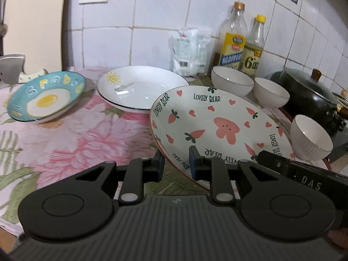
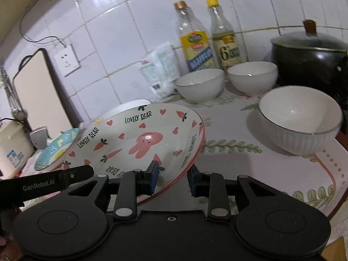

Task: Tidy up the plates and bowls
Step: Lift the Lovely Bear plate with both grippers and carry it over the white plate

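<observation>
Both tools grip the near rim of the bear plate (image 1: 217, 121), which is lifted and tilted above the floral tabletop (image 1: 87, 139): the left tool (image 1: 176, 165) pinches its left edge, the right tool (image 2: 171, 176) its right edge, each narrowed onto the rim. To do this well, I judge both should move together, keep the plate level, and lower it squarely onto the white plates (image 1: 141, 87). Counted: four plates at least, including the blue egg plate (image 1: 45, 96); three white bowls (image 2: 298, 119); farther back two bottles (image 2: 198, 43) and one black pot (image 2: 308, 58).
</observation>
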